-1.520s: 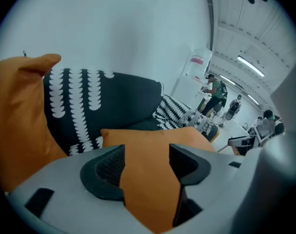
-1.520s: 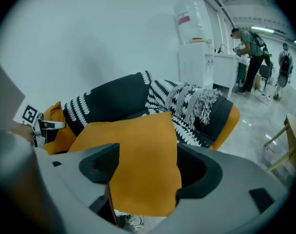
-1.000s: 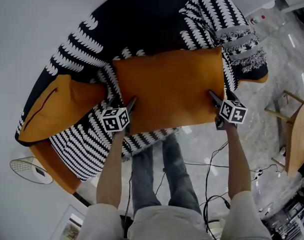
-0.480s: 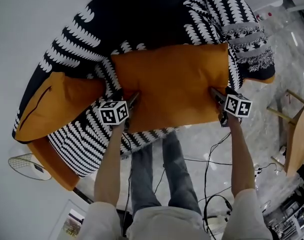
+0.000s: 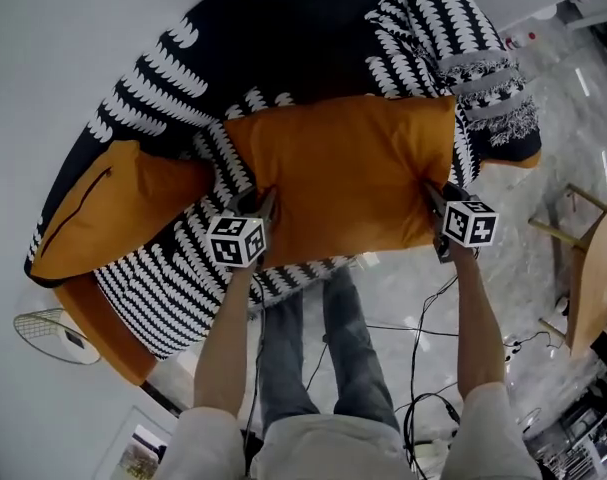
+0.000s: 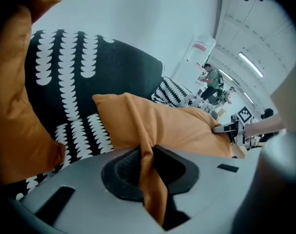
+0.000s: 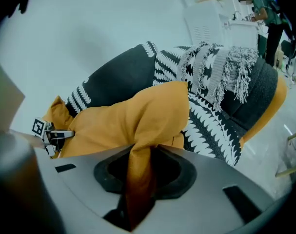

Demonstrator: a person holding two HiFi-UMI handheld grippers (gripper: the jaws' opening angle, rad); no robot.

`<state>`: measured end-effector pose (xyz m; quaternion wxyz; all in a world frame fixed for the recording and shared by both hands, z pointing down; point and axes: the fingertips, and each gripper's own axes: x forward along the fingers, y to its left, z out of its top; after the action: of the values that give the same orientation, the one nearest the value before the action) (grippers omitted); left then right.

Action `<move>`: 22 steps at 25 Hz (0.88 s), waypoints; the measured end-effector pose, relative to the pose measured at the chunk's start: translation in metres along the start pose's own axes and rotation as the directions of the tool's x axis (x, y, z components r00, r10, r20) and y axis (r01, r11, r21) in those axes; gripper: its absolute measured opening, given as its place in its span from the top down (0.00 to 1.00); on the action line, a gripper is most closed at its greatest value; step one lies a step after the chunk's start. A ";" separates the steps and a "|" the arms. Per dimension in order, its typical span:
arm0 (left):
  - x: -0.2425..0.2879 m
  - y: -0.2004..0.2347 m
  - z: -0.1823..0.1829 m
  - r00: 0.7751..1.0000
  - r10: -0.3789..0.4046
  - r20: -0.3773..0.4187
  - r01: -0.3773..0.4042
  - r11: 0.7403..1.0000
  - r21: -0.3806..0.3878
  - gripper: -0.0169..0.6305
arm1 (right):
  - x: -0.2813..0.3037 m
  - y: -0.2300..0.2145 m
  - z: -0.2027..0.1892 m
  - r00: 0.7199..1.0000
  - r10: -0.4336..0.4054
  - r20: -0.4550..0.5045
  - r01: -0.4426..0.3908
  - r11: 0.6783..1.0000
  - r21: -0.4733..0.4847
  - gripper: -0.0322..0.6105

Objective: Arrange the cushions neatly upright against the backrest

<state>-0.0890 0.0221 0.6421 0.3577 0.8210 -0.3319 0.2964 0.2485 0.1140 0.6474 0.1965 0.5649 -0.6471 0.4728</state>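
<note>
Closing on a pinched fold at the near left corner, the left gripper [image 5: 257, 201] grips the orange cushion [image 5: 343, 173] (plain, plump, rectangular) lying across the black-and-white sofa [image 5: 283, 28] seat; the right gripper [image 5: 430, 194] is closing on its near right corner.

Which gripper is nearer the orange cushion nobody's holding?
Left. Left gripper, jaws closing on the held cushion, is beside the free cushion; right gripper, jaws closing too, is across it.
</note>
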 end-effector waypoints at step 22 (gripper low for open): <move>-0.179 0.054 0.173 0.844 0.228 0.485 -0.227 0.972 -0.062 0.85 | 0.004 0.177 0.258 0.930 0.243 0.277 -0.129 0.918 -0.374 0.75</move>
<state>-0.1949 -0.0820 0.4351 0.2252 0.8236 -0.5068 0.1190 0.1571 -0.1183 0.4594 0.1407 0.5247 -0.7951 0.2697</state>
